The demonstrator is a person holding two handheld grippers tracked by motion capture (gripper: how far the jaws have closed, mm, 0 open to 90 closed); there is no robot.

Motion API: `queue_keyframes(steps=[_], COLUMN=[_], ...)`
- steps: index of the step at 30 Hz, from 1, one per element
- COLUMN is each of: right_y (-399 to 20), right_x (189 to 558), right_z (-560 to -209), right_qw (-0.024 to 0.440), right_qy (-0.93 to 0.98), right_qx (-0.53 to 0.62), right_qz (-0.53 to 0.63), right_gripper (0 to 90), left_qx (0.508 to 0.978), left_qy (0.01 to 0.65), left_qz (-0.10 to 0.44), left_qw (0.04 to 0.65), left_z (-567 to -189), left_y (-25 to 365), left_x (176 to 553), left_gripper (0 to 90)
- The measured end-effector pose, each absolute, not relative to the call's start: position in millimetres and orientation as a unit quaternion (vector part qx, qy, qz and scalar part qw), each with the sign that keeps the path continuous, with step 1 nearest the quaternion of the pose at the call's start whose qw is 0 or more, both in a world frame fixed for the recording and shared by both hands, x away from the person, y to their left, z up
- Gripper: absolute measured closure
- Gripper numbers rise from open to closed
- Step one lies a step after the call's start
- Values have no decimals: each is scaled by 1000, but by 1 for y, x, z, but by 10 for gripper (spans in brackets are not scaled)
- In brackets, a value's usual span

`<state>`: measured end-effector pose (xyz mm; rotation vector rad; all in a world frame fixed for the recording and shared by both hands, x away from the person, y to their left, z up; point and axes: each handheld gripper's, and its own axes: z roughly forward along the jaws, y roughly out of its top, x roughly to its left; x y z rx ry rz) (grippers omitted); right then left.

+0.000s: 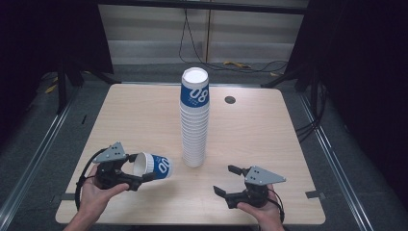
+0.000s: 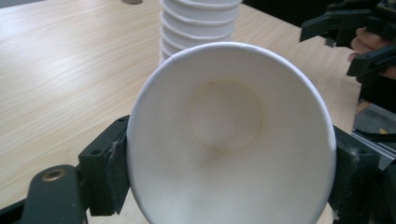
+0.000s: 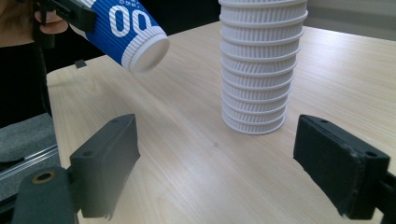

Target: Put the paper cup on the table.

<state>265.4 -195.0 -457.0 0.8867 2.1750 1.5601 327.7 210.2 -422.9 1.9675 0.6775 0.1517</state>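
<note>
A pale wooden surface holds a tall stack of white ribbed paper cups near its middle, the topmost cup wearing a blue band with white numerals. At the near left, the left claw pinches a single blue-and-white ribbed paper cup by its rim end — the cup lies tipped on its side, open mouth toward the person's left hand, base pointing toward the stack and just short of it. In the left gripper view, the cup's white inside faces the camera, with a black pad pressed against each side of it. In the right gripper view, the cup hangs tilted above the wood, clear of it, well to the side of the stack.

At the near right, the right claw is spread wide and holds nothing — it sits low over the surface, near the stack's foot, gripped by the person's right hand.
</note>
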Motion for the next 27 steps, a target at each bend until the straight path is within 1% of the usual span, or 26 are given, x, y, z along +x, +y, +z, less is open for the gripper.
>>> queue_keyframes(steps=[6, 8, 11, 15, 20, 24, 25, 27], right_y=[-192, -191, -191, -191, -191, -191, -191, -192], right_x=[268, 268, 269, 270, 269, 269, 269, 269], right_z=[-461, -461, -462, -462, -462, -462, -461, -461], right_qw=[159, 160, 160, 166, 164, 164, 162, 159], right_qy=[765, 767, 766, 765, 764, 765, 765, 769], right_qx=[314, 311, 311, 317, 314, 313, 314, 312], right_qz=[539, 538, 539, 535, 540, 539, 538, 535], right_gripper=[141, 142, 142, 139, 141, 141, 144, 172], left_qx=[812, 811, 810, 811, 815, 813, 814, 815], left_qy=[311, 318, 326, 336, 356, 363, 363, 366], left_qz=[108, 108, 94, 103, 129, 152, 158, 154], left_qw=[482, 479, 478, 468, 439, 430, 426, 421], left_z=[-414, -411, -409, -407, -405, -402, -401, -400], left_y=[222, 225, 230, 236, 245, 252, 253, 255], left_x=[337, 341, 346, 353, 363, 367, 368, 371], left_gripper=[182, 183, 183, 183, 183, 183, 182, 182])
